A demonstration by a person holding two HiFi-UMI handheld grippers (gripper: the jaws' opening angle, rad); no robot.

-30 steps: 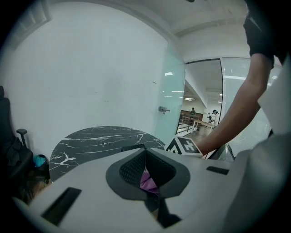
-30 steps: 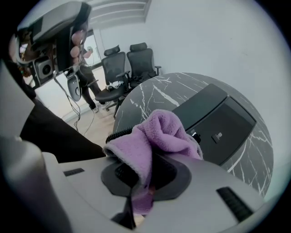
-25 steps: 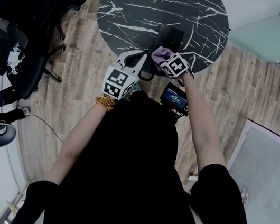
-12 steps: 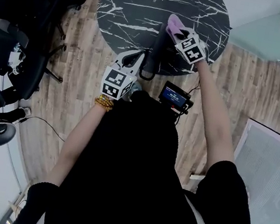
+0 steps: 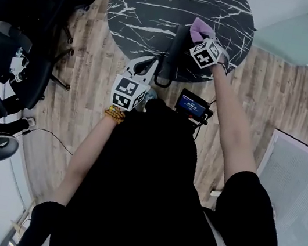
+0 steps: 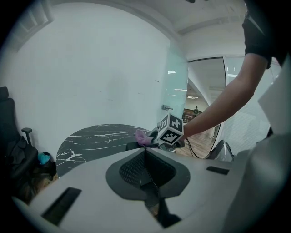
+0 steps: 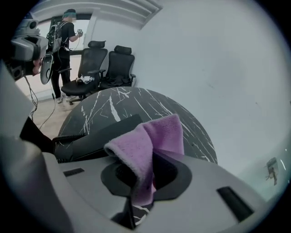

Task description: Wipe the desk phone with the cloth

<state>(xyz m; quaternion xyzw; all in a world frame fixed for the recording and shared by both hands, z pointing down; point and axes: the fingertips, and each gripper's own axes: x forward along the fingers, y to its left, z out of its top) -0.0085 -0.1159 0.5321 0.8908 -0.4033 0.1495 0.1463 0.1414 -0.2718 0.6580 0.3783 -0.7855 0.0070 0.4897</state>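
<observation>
Two handheld grippers, one phone, one cloth, listed from the head view.

1. Round black table top with white marble veining, at 12 o'clock, on a wood plank floor.

2. Black desk phone, on the table's 5 o'clock sector near the rim. Its long axis runs roughly 12 to 6 o'clock, with the far end leaning slightly toward 1. A black coiled cord trails from the near end, by the table edge.

3. Purple fleece cloth, folded and bunched. The lower part is pinched in the right tongs, and the free part stands up above the jaws.

4. Right gripper, at 1 o'clock, with its jaws clamped on the purple cloth. It is held over the far end of the phone and points toward 11 o'clock. Whether cloth and phone touch cannot be told.

5. Left gripper, at 11 o'clock from the person's chest. Its jaws are closed together with nothing between them. It points toward 1 o'clock at the table's near rim, just left of the cord loop.

6. Black office chairs, at 9 to 10 o'clock, well apart from the table.

7. Small black device with a lit screen, at the person's chest.
</observation>
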